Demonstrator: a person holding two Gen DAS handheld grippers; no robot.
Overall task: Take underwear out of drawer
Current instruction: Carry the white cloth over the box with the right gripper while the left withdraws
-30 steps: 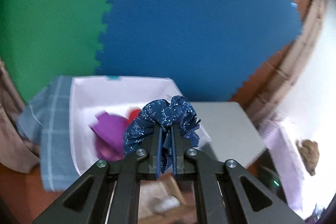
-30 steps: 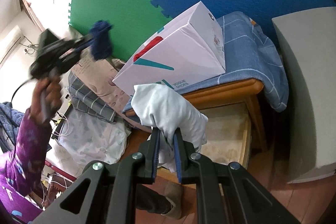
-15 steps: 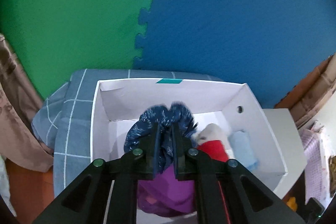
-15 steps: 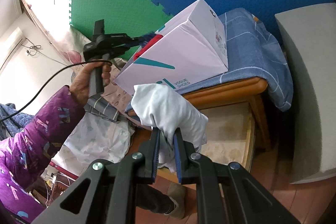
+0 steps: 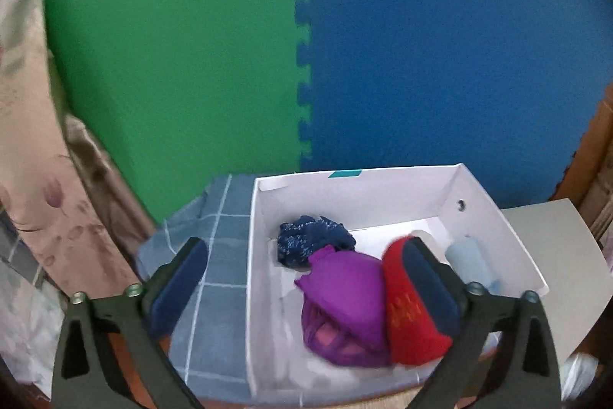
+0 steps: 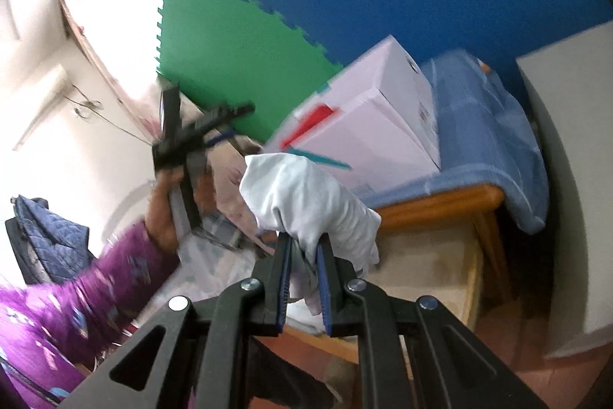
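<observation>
Hovering above a white box (image 5: 387, 186) with the left gripper (image 5: 302, 278), jaws spread wide after just opening, nothing caught between them. Lying loose in the box's far left corner, clear of both pads: a dark blue patterned underwear piece (image 5: 312, 242). Sitting just in front of it, a purple piece (image 5: 345, 298), touching a red piece (image 5: 406, 328) on its right; past the red one, against the right wall, a pale blue roll (image 5: 469, 261). Resting under the box, a blue checked cloth (image 5: 218, 244), spilling out to the left. Standing behind everything, a green foam mat (image 5: 172, 45) joined to a blue foam mat (image 5: 440, 45). Gripping a bunched white underwear piece (image 6: 306, 202) with the right gripper (image 6: 302, 263), jaws pressed together on the fabric, most of it bulging above the fingertips. Holding that piece up in front of the open wooden drawer (image 6: 429, 255), below the cloth-covered top where the box sits. Showing blurred at the left of the right wrist view, a hand (image 6: 172, 206) in a purple sleeve (image 6: 76, 313), clasping the other gripper's handle.
</observation>
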